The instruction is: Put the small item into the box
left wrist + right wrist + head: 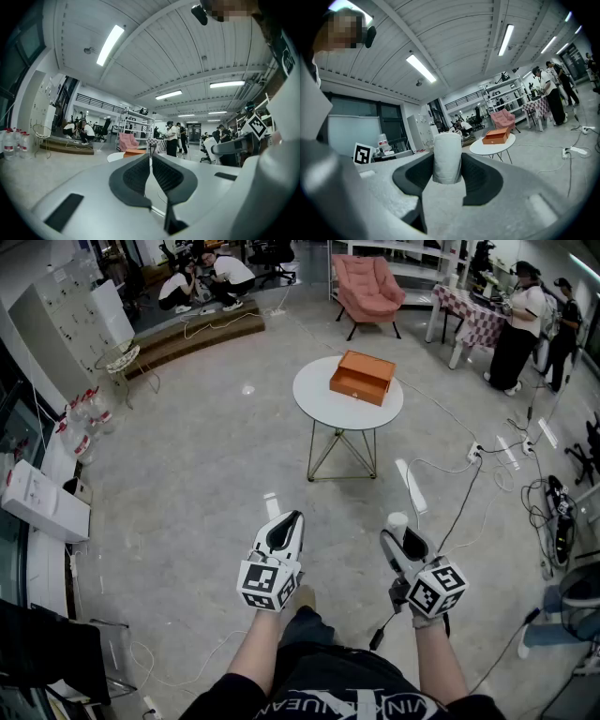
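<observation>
The right gripper (pixel 447 172) was clamped on the item (pixel 447 157), a small white roll that stood upright between the dark pads, pressed on both sides, with its top rising above the jaw tips. In the head view the roll showed as a pale cap at the front of that gripper, held low over the floor (pixel 206 474) just ahead of the person's legs. The left gripper (pixel 151 164) was closed, its jaws together at the tips with nothing between them, and it was held level beside the right one, the two apart. The box (pixel 362 377), orange, sat on a round white desk (pixel 319 401) with thin wire legs, well ahead of both grippers and towards the desk's right side. A pink armchair (pixel 368 287) stood beyond the desk, and cables (pixel 450 507) ran across the floor to the right.
</observation>
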Motion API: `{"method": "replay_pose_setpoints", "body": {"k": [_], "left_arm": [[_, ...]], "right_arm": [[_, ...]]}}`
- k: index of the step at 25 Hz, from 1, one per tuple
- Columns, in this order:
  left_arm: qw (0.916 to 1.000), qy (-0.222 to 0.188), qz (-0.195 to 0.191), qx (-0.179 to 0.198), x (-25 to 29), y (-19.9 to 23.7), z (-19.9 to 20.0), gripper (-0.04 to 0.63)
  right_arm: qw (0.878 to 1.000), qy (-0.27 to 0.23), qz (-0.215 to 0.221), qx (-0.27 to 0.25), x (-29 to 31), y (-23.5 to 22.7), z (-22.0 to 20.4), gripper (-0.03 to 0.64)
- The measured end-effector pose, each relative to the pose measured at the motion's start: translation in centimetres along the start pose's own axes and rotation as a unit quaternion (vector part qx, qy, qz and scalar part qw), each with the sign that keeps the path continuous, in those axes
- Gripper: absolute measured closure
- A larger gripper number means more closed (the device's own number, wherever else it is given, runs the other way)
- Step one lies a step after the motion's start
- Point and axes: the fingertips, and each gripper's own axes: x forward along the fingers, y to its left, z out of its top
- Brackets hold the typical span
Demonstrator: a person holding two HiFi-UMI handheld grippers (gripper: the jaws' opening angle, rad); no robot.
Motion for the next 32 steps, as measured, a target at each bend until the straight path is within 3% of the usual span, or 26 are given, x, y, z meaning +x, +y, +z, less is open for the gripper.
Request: {"method": "replay_pose_setpoints", "body": {"k": [20,32], "left_arm": [[0.9983,0.025,-0.051,0.013,12.7,12.4,0.8,0.572],[0.9991,0.031,-0.027,-0.001,13.9,17.2,0.0,0.572]], "right_arm": [[0.998,-0.016,-0.043,0.034,16.5,-5.0,2.8,0.434],[0.999,-0.007,-0.022,0.043,21.7,-4.9,2.6,0.434]]}}
